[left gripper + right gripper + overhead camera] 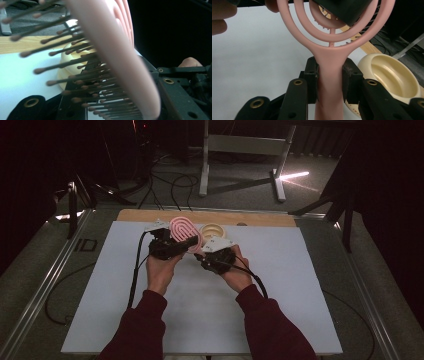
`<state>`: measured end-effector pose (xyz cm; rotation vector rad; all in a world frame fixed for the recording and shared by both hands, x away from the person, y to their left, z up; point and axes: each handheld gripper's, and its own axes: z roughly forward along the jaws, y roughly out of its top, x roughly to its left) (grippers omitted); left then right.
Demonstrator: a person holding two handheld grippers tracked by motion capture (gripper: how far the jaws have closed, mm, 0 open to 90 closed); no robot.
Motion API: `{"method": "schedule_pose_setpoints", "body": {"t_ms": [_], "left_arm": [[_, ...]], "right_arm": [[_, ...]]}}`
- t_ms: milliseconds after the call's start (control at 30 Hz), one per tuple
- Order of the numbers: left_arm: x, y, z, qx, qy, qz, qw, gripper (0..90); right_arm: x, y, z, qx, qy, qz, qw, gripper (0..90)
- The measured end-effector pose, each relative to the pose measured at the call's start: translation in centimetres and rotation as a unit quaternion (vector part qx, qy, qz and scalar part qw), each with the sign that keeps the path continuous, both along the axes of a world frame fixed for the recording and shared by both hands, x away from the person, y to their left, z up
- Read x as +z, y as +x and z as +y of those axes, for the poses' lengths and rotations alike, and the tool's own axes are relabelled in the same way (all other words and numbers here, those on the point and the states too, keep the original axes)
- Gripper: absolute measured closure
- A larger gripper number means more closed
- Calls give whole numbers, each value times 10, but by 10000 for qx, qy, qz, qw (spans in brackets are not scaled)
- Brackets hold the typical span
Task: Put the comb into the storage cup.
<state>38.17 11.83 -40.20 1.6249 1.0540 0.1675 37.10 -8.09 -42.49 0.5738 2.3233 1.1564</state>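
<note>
The pink vented hairbrush (329, 65) is clamped by its handle in the right gripper (329, 82), while the left gripper (167, 245) has closed on its head. It looks light and rigid; the smooth handle, not the bristles (75, 82), offers the better hold.

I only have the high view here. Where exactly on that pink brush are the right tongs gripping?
Observer: The right tongs clamp the pink brush on its handle, just below the ringed head.
Operator: And the left tongs?
Observer: The left tongs are shut on the head; one jaw covers its inner rings.
Operator: Anything in the cream bowl?
Observer: The cream bowl looks empty inside.
</note>
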Motion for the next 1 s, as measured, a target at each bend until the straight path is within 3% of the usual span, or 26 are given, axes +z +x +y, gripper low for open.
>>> {"method": "schedule_pose_setpoints", "body": {"t_ms": [200,467,733,1000], "left_arm": [[4,-3,-2,32,-118,-127,9998,624],[8,-5,-4,68,-82,-267,9996,634],[10,-6,-1,161,-119,-334,9992,635],[13,-6,3,237,-162,-386,9988,636]], "right_arm": [[0,1,0,-23,76,38,10000,698],[2,2,-3,-78,233,101,9996,649],[4,4,-10,-152,407,238,9988,500],[7,7,-24,-379,704,460,9957,264]]}}
